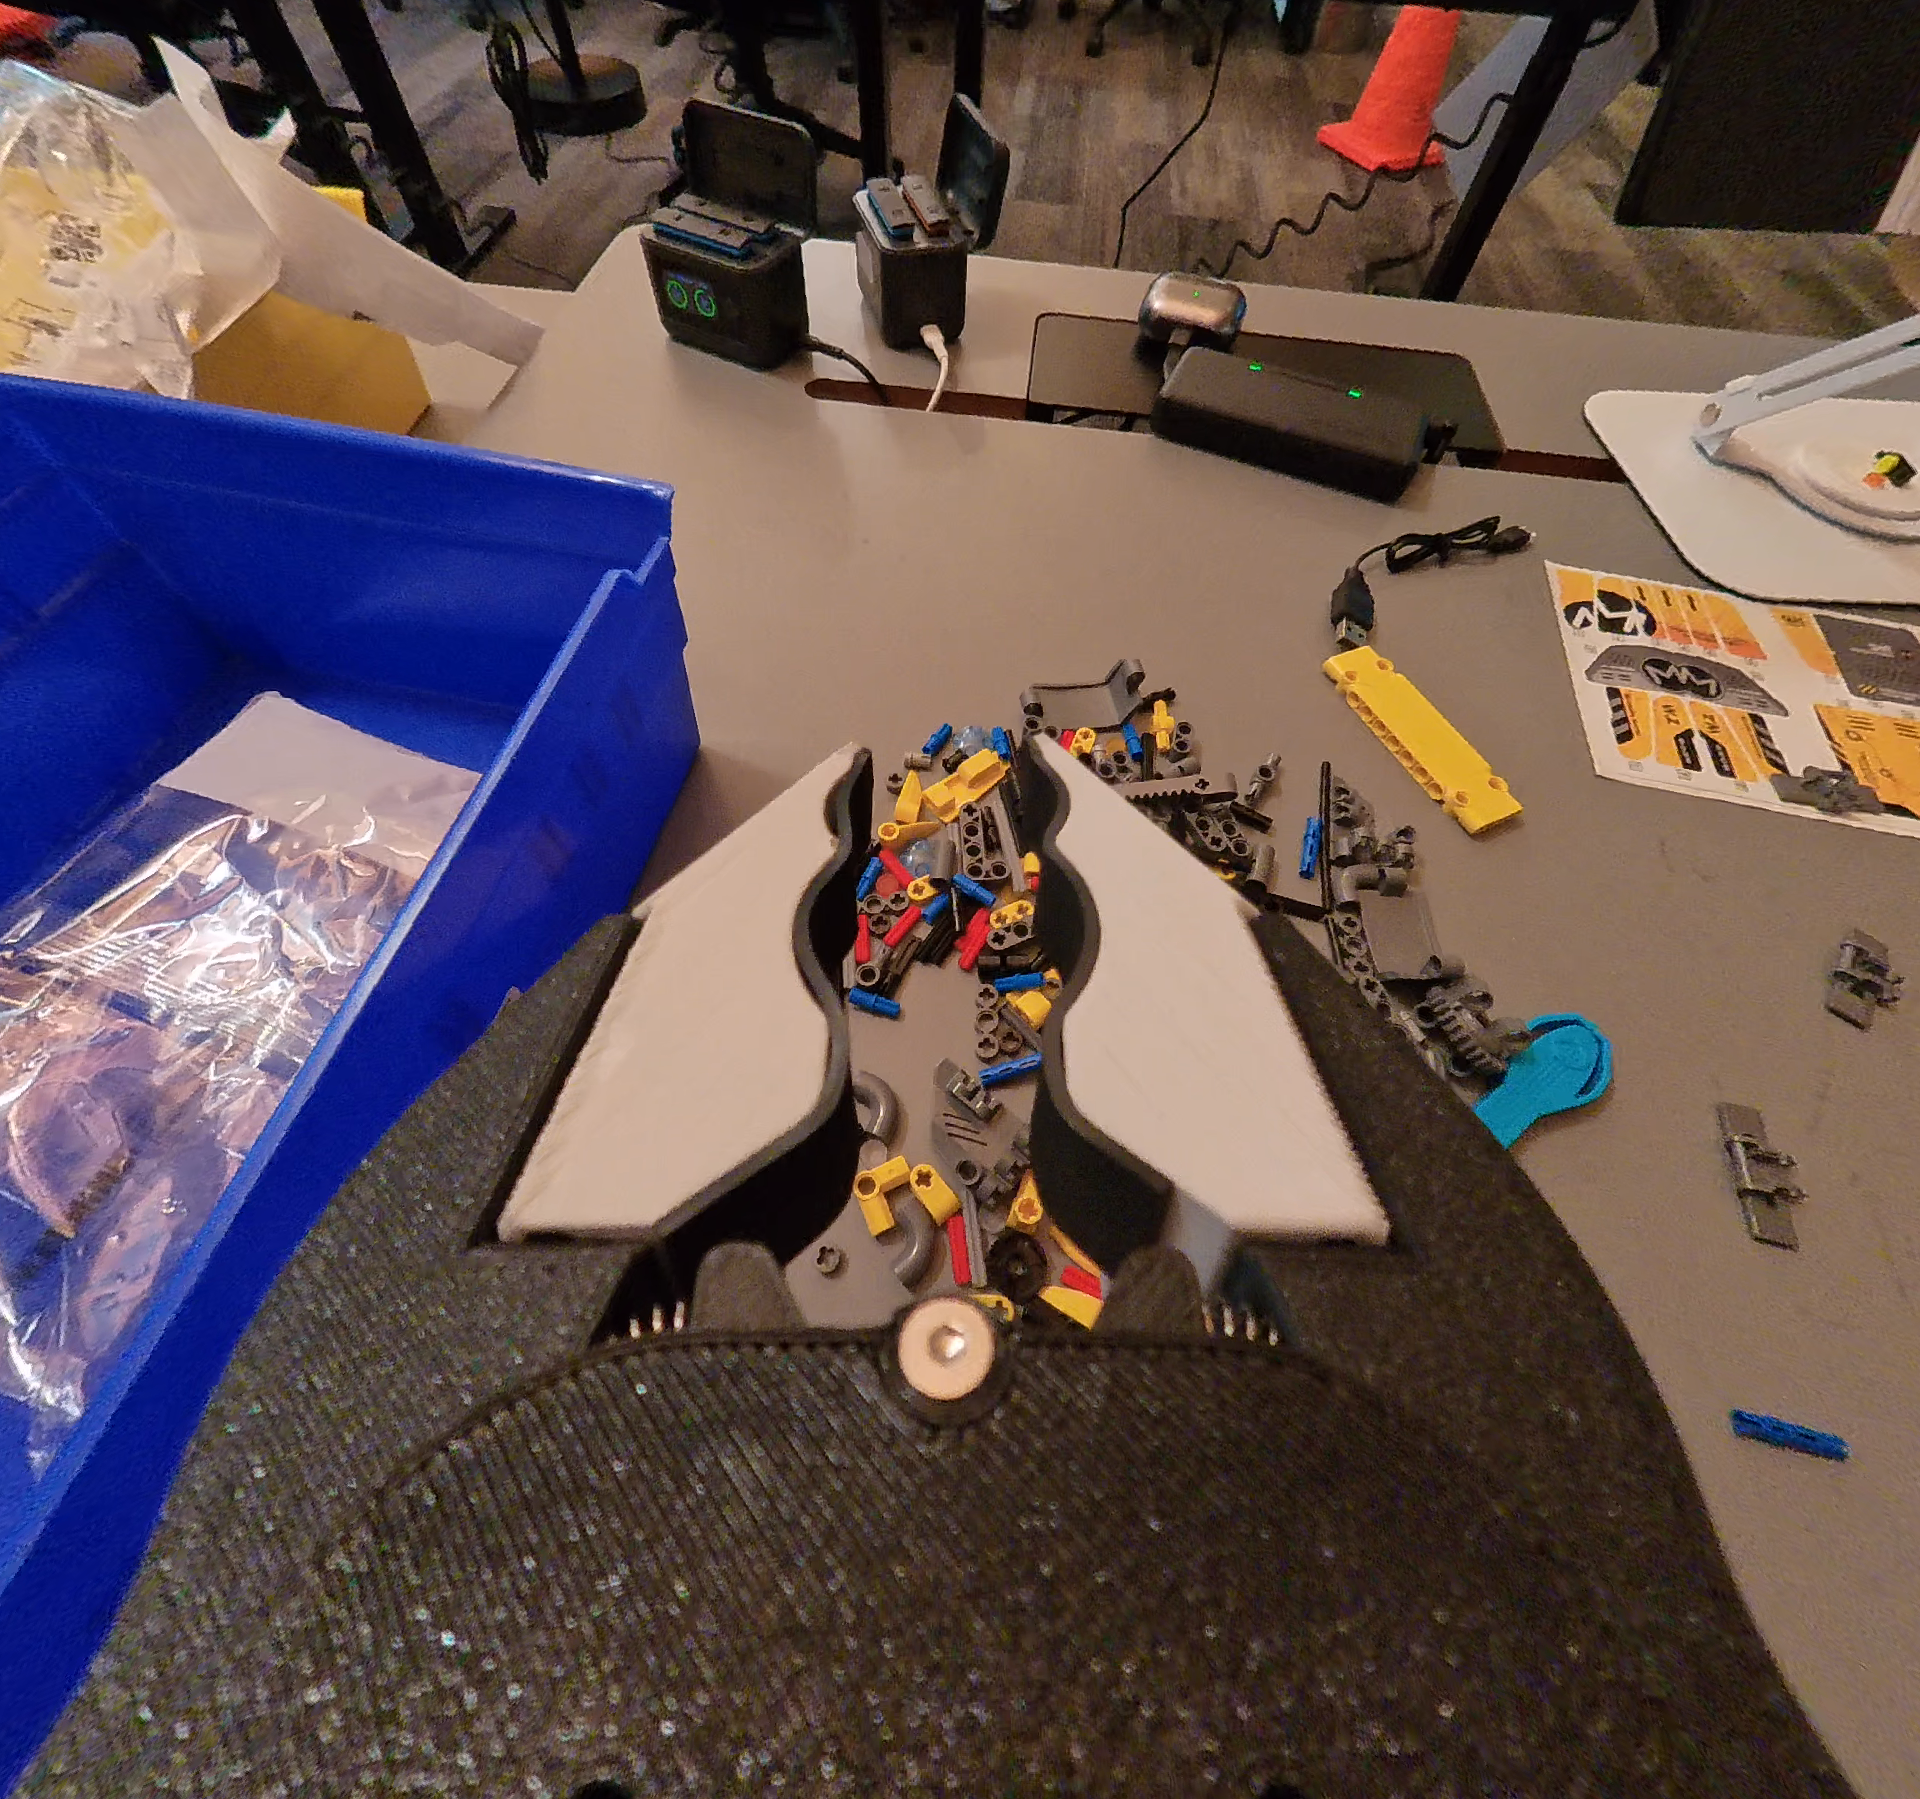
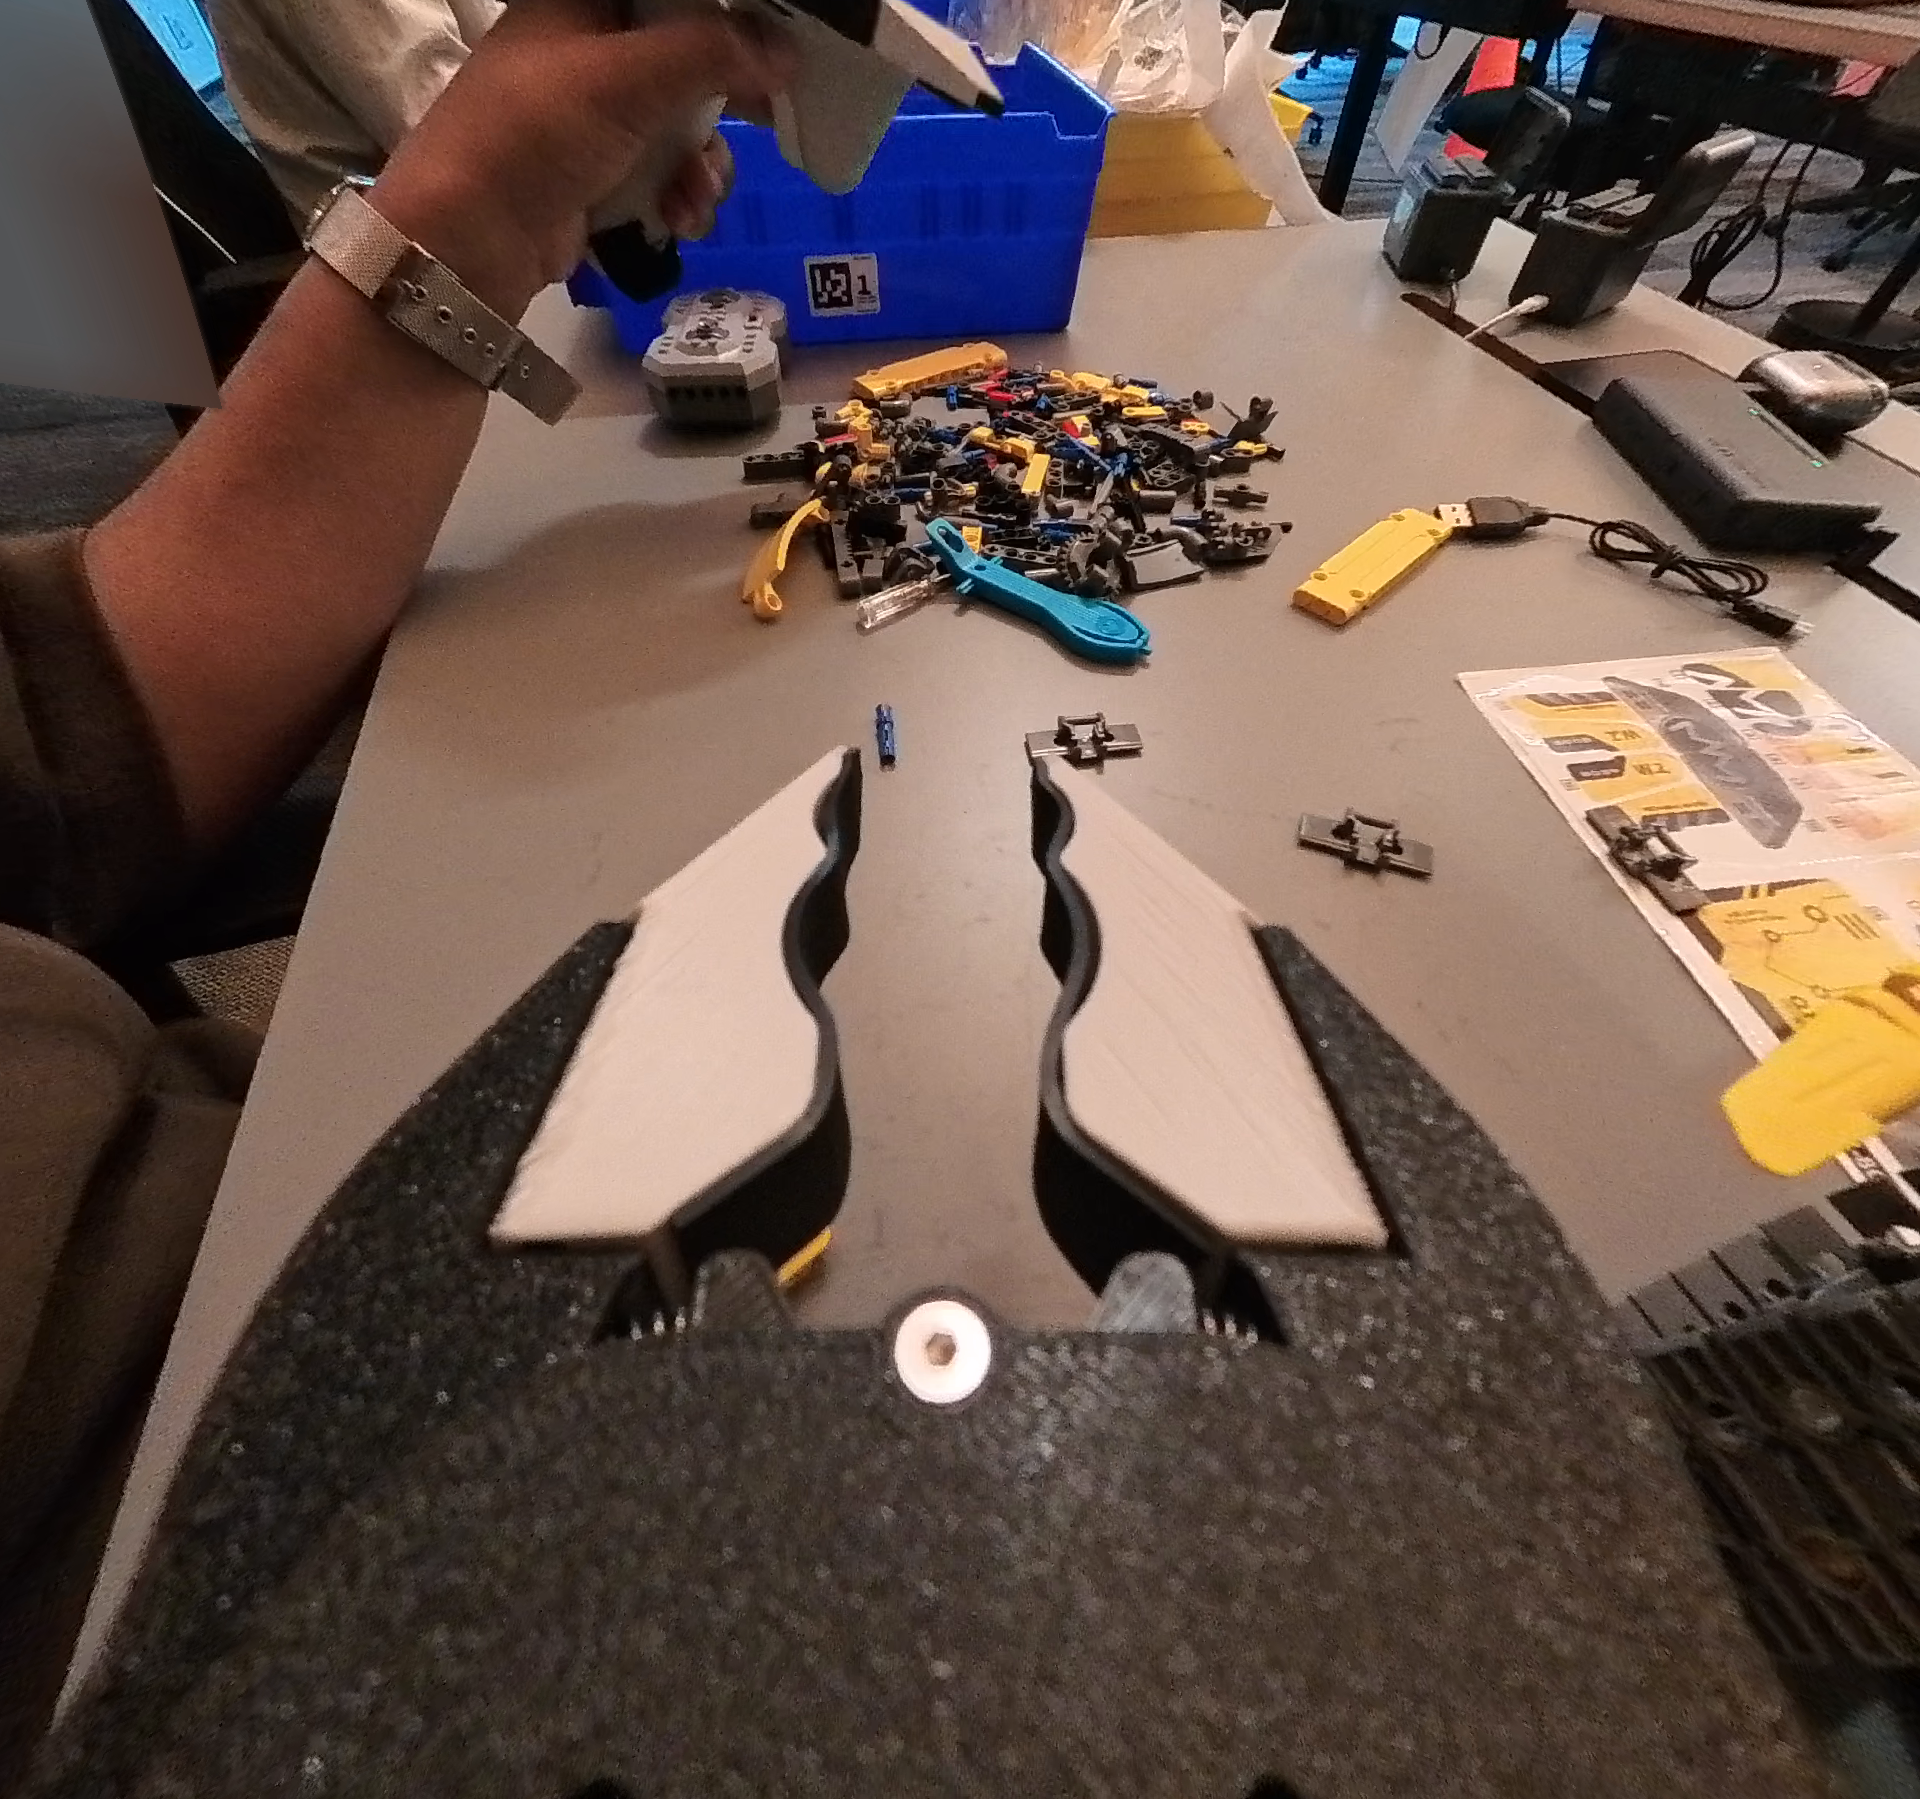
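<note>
Holding plastic bags, blue bin (image 1: 582, 669) — left tool (image 1: 945, 762) gaping above brick pile (image 1: 966, 876)

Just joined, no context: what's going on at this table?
A person holds a hand-held gripper in each hand over a grey table. The left hand-held gripper hovers open above a pile of small building pieces, holding nothing. The right hand-held gripper is open and empty too, near a small blue pin and a dark clip piece.
</note>
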A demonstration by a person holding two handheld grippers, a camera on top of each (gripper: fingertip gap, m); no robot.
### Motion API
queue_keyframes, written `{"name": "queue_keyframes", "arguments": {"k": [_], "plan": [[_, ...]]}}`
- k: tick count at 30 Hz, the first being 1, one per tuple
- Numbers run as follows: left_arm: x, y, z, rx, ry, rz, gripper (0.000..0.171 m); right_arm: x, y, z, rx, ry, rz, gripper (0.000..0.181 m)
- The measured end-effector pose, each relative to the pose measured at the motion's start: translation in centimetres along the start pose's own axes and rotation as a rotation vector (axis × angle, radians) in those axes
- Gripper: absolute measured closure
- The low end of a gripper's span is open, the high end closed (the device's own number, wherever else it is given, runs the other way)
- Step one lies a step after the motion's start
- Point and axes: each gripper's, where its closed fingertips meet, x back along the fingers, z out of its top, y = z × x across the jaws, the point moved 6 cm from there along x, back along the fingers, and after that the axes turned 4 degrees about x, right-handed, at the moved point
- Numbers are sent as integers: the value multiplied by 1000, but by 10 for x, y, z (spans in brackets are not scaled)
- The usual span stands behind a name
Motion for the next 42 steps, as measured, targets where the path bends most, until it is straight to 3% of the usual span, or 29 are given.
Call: {"name": "queue_keyframes", "arguments": {"k": [1, 3, 11, 17, 24, 34, 42], "plan": [[-1, -1, -1, 1, -9, 8, 148, 0, 0, 0, 2, -1, 0, 149], [-6, -1, -8, -6, -74, 18, 170, -1, -2, 1, 2, 0, 2, 149], [-58, 5, -23, -190, -319, 38, 162, 6, 0, 9, -12, 33, -3, 147], [-110, -3, -31, -187, -532, -65, 160, 6, 2, 9, -34, 39, 3, 146], [-128, -1, -35, -159, -532, -148, 159, 5, 4, 6, -18, 24, -12, 146], [-131, -1, -41, -214, -550, -122, 162, 3, 6, 4, -30, 17, -9, 146], [-120, -5, -29, -205, -459, -135, 171, 4, 5, 7, -25, 29, -13, 146]]}}
